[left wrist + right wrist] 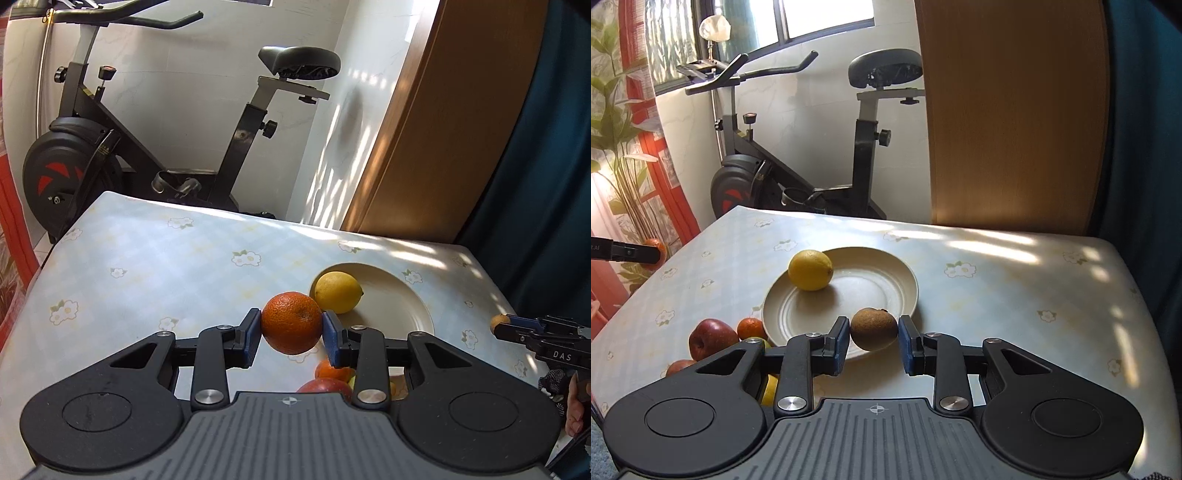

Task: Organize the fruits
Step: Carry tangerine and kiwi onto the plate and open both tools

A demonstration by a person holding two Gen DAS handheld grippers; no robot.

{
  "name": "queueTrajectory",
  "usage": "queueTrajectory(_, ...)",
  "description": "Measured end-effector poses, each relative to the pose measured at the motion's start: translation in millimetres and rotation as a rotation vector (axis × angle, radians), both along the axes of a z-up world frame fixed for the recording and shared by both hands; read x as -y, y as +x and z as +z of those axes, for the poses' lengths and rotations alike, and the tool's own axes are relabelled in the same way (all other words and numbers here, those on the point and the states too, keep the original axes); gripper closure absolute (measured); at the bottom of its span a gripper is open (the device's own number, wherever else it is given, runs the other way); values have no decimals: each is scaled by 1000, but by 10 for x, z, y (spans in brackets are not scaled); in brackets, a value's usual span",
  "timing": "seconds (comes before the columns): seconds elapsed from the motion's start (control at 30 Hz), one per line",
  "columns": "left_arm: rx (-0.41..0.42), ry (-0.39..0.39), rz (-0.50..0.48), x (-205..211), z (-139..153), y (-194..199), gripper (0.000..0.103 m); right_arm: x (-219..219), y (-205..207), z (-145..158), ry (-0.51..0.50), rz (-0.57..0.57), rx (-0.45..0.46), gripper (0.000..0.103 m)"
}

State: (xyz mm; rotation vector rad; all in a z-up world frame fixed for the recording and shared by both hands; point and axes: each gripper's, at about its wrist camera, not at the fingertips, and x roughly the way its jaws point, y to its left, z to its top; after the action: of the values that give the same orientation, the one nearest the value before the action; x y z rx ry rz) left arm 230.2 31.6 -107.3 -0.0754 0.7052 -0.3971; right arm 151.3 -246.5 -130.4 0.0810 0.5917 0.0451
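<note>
Orange: we hold the round, dimpled orange [291, 322] in the left hand-held gripper [292, 338], blue pads clamped on its sides, raised over the desk beside the plate.
Kiwi: the right hand-held gripper [873, 339] grasps the fuzzy brown kiwi [874, 328] across its middle, above the plate's near rim.
Handling: we judge the orange firm and fairly heavy, its rind grippy; the kiwi is light and soft, so a gentle squeeze at the widest part suits it.
Plate: the cream round plate [886, 291] carries a yellow lemon [810, 270].
Waiting fruit: a red apple [711, 338] and small tangerine [750, 328] lie just beside the plate.
Desk: a pale flower-print cloth covers the desk [1015, 295].
</note>
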Motion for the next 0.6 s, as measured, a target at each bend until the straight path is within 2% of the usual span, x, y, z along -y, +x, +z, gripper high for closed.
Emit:
queueTrajectory(0.13, 0, 32, -59, 271, -21, 199, 65, 27, 254, 53, -49, 29, 1, 77)
queueTrajectory(0.3, -67, 84, -129, 600, -287, 465, 65, 27, 598, -29, -85, 90, -30, 77)
queueTrajectory(0.6, -182, 158, -206, 953, -814, 821, 65, 20, 1152, -435, -105, 166, -124, 77)
